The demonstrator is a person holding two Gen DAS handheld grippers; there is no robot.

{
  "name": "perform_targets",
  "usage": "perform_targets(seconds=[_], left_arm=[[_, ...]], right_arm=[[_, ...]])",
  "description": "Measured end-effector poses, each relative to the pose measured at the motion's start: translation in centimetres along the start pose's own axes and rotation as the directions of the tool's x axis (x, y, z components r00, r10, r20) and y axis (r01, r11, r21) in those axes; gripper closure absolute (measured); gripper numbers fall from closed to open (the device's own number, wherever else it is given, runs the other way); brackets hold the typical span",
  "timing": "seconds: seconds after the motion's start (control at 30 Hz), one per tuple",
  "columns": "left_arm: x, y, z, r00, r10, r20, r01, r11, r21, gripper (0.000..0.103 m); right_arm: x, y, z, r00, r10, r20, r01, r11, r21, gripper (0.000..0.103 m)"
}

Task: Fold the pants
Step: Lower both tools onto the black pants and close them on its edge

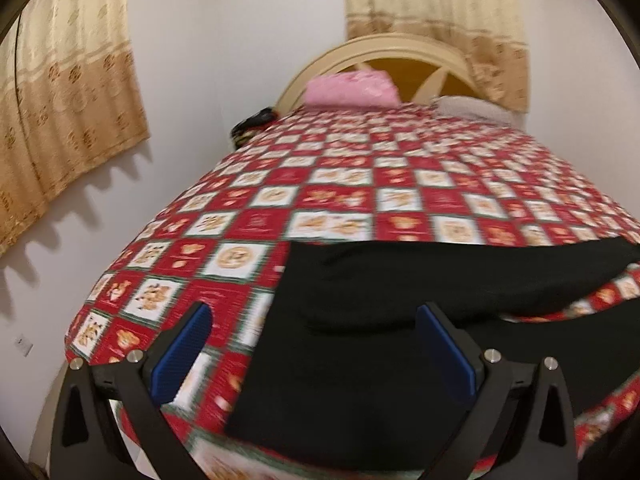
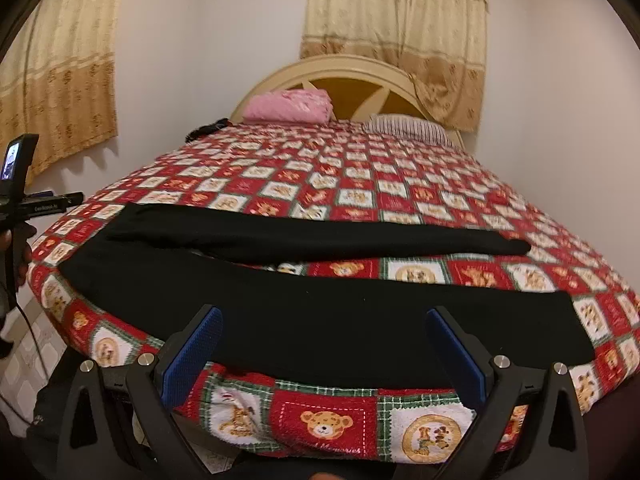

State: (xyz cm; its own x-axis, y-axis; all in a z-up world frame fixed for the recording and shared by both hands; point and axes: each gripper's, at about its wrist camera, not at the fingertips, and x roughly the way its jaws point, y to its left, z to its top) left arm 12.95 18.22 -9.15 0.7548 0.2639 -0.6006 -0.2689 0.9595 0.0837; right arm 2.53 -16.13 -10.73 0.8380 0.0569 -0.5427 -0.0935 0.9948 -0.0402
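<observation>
Black pants (image 2: 320, 320) lie spread flat across the foot of a bed, with two legs running to the right and a strip of bedspread between them. In the left wrist view the pants (image 1: 360, 360) show their waist end, with the left edge near the bed's left side. My left gripper (image 1: 316, 320) is open and empty, just above the waist end. My right gripper (image 2: 324, 322) is open and empty, hovering over the near leg at the bed's front edge. The left gripper device (image 2: 16, 200) shows at the far left of the right wrist view.
The bed carries a red and white teddy-bear patterned bedspread (image 2: 360, 184). A pink pillow (image 2: 288, 106) and a striped pillow (image 2: 408, 128) lie by the cream headboard (image 2: 340, 68). Beige curtains (image 2: 396, 20) hang on the white walls. A dark object (image 1: 252, 124) sits beside the bed's far left.
</observation>
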Motion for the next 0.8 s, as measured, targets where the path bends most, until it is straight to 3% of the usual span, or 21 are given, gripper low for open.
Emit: perform_targets(seconds=[0.17, 0.3, 0.5, 0.57, 0.63, 0.73, 0.8], left_arm=[[5.1, 2.3, 1.7, 0.998, 0.006, -0.066, -0.008, 0.999, -0.032, 0.0], [8.9, 2.4, 2.9, 0.992, -0.054, -0.112, 0.049, 0.998, -0.049, 0.018], [14.7, 1.8, 4.1, 0.977, -0.097, -0.189, 0.094, 0.995, -0.024, 0.028], [16.2, 1.8, 4.2, 0.97, -0.124, -0.21, 0.12, 0.992, -0.028, 0.033], [17.4, 2.2, 4.2, 0.961, -0.151, -0.232, 0.146, 0.988, -0.04, 0.049], [19.4, 2.6, 3.9, 0.944, -0.185, -0.273, 0.175, 0.983, -0.061, 0.062], [20.2, 2.7, 3.7, 0.935, -0.207, -0.289, 0.194, 0.978, -0.071, 0.063]], right_arm=[[2.7, -1.4, -0.5, 0.998, 0.012, -0.055, -0.009, 0.998, 0.058, 0.001], [4.2, -2.2, -0.3, 0.997, 0.003, -0.078, 0.002, 0.998, 0.058, 0.001], [5.7, -4.9, 0.7, 0.994, -0.052, -0.095, 0.059, 0.996, 0.069, 0.001], [6.0, -5.6, 1.0, 0.993, -0.07, -0.096, 0.077, 0.994, 0.074, 0.001], [6.5, -6.0, 1.2, 0.992, -0.078, -0.102, 0.086, 0.993, 0.077, 0.003], [7.4, -6.4, 1.3, 0.99, -0.077, -0.12, 0.086, 0.993, 0.075, 0.009], [8.0, -6.4, 1.3, 0.988, -0.069, -0.138, 0.08, 0.994, 0.073, 0.01]])
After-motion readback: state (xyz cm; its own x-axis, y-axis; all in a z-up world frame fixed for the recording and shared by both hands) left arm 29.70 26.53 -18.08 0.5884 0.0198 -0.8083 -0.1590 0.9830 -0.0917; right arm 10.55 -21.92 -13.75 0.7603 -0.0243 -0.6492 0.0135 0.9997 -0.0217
